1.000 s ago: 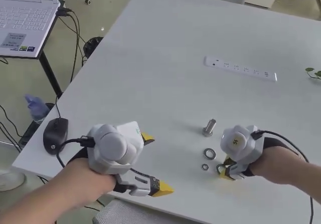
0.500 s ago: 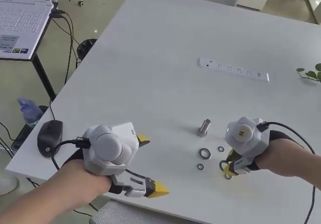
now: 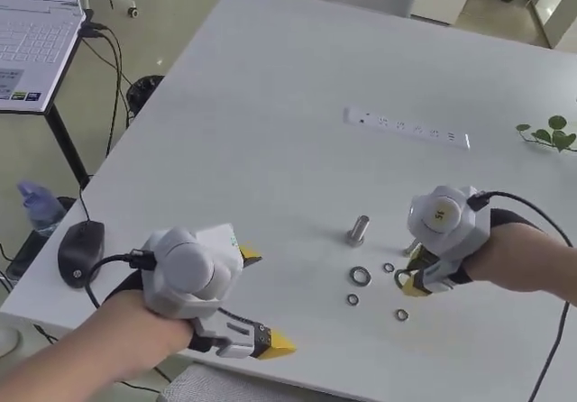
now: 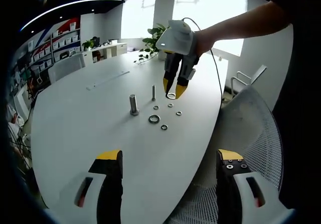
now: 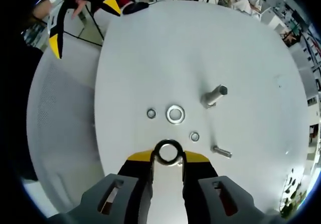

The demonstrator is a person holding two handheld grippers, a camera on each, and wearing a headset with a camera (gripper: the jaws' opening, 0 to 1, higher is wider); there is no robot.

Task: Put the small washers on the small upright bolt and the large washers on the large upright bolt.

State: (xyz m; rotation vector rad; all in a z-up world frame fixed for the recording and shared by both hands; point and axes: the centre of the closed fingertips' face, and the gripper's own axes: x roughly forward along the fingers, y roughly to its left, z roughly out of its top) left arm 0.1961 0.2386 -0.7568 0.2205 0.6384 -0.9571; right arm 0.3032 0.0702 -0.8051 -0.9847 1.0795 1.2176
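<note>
Washer (image 5: pixel 168 151) is hanging over the table (image 3: pixel 270 105), clamped by its rim in the right tool (image 5: pixel 168 158). We are judging this grip is leaving the hole free for the large bolt (image 5: pixel 214 94). Left tool (image 4: pixel 168 156) is hovering near left, jaws apart.

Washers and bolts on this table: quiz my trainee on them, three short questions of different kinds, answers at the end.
1. True or false: the left gripper holds a washer.
2. The right gripper grips: A) a bolt, B) a washer, C) nothing.
3. How many bolts stand upright on the table?
Key: 1 false, its jaws are apart and bare. 2 B. 3 two: the large bolt and the small bolt.
</note>
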